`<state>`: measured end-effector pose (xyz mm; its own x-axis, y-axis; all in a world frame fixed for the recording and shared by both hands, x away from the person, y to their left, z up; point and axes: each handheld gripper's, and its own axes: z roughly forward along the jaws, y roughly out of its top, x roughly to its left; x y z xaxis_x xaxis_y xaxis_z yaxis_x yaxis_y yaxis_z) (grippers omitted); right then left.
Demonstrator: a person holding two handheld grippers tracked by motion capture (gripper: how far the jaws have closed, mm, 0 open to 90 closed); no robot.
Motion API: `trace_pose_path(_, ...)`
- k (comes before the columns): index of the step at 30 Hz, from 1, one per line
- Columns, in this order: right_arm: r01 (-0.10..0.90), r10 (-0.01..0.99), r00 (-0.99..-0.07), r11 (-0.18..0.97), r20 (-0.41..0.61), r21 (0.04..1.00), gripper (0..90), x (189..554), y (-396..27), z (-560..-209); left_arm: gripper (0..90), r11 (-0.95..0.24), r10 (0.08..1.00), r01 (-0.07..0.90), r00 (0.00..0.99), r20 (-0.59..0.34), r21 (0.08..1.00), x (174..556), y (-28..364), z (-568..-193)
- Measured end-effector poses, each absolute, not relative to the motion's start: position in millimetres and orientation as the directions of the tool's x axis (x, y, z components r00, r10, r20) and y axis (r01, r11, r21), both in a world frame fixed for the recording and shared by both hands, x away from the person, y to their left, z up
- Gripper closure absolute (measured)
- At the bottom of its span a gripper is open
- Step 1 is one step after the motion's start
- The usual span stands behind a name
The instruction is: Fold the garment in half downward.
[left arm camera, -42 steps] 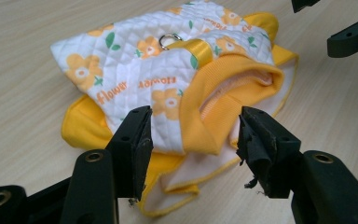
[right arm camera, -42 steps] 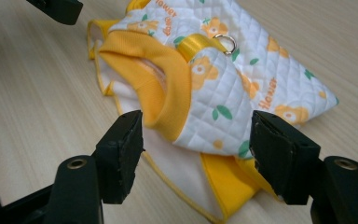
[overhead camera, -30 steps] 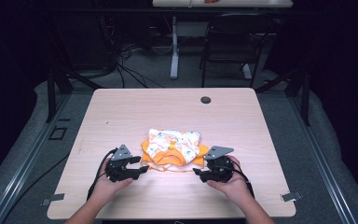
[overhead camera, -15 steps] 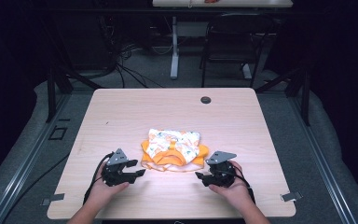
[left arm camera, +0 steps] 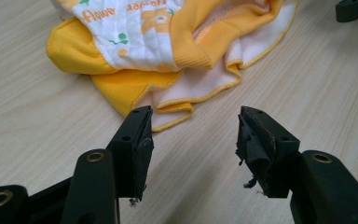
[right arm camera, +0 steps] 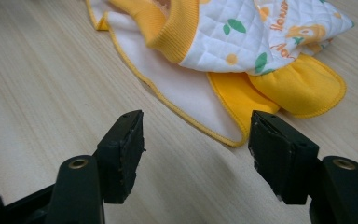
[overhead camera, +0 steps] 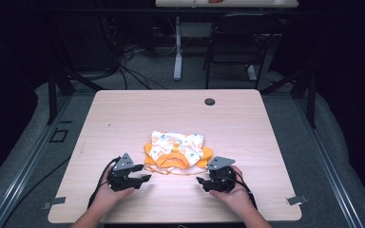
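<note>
A small yellow and white garment lay bunched on the wooden table, a little nearer the person's edge than the middle, with a thin yellow-edged hem trailing out along its near side. The left gripper rested on the table just off the garment's near left corner, held in the person's left hand, and its jaws stood spread with nothing between them. In the left gripper view the left gripper pointed at the garment, whose white quilted panel with orange and green print lay over folded yellow cloth; the yellow-trimmed corner of the pale lining came close to the tip of the jaw at the left of that view, though whether it touched could not be told. The right gripper sat off the near right corner of the garment in the right hand, jaws likewise wide apart and empty. In the right gripper view the right gripper faced the garment from the other side, with the ribbed yellow band and the printed quilted panel above, and the pointed corner of the pale lining lay on the table just beyond the gap, near the jaw at the right. A small dark round disc lay on the far part of the table, well apart from the garment
</note>
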<state>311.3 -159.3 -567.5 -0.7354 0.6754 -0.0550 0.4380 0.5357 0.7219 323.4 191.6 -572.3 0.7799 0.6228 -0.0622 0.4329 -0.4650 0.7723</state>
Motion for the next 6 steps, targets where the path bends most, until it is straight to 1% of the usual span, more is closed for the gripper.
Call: trace_pose_path(6,0.427,0.677,-0.732,0.542,-0.075,0.724,35.2,311.2,-157.6,-568.9,45.1,-0.473,0.621,0.429,0.782,-0.054,0.770,322.5,189.3,-571.8)
